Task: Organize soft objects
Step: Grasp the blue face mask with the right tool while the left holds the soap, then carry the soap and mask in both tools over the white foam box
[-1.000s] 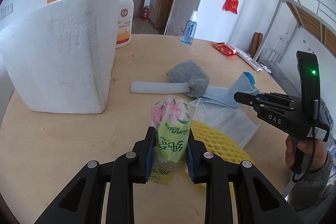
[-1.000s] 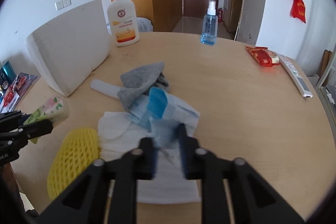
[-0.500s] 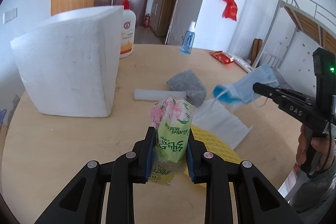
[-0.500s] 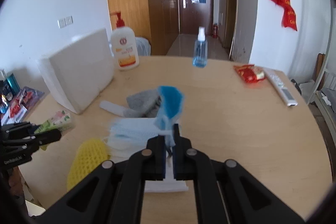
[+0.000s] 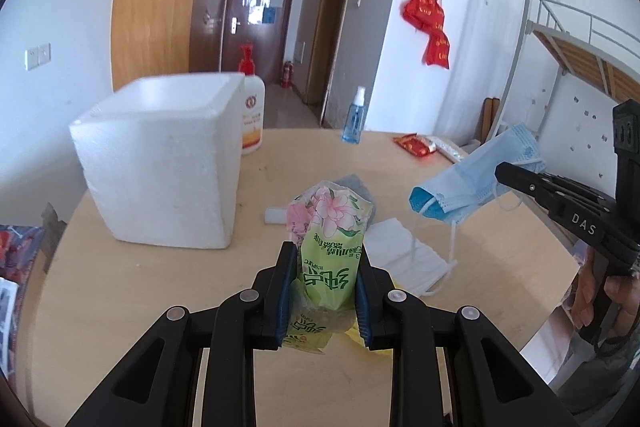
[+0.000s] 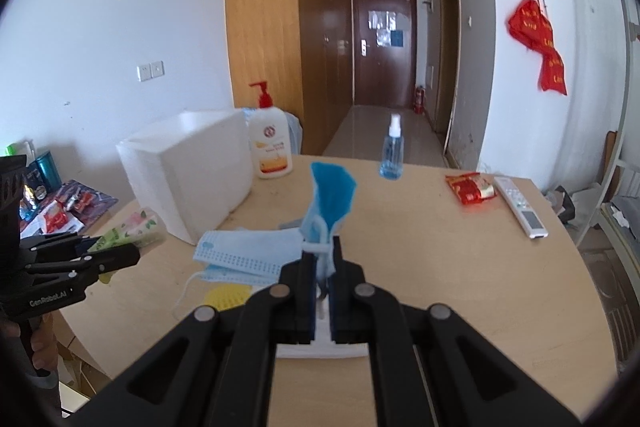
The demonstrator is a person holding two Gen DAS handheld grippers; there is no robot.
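My left gripper (image 5: pixel 323 269) is shut on a green flowered tissue pack (image 5: pixel 330 239) and holds it above the round wooden table (image 5: pixel 140 287). My right gripper (image 6: pixel 323 261) is shut on blue face masks (image 6: pixel 326 205) and holds them in the air; they also show in the left wrist view (image 5: pixel 476 183). A white foam box (image 5: pixel 160 163) stands open at the left, also in the right wrist view (image 6: pixel 188 171). A white folded cloth (image 5: pixel 400 255), a yellow foam net (image 6: pixel 226 297) and a grey cloth (image 5: pixel 358 183) lie on the table.
A lotion pump bottle (image 6: pixel 270 143) stands behind the foam box. A blue spray bottle (image 6: pixel 392 155), a red snack packet (image 6: pixel 470 189) and a white remote (image 6: pixel 520 207) lie at the far side. A white foam tube (image 5: pixel 276 215) lies by the grey cloth.
My right gripper closed on the blue masks and lifted them off the pile. Both grippers rose higher above the table. The left gripper kept hold of the tissue pack.
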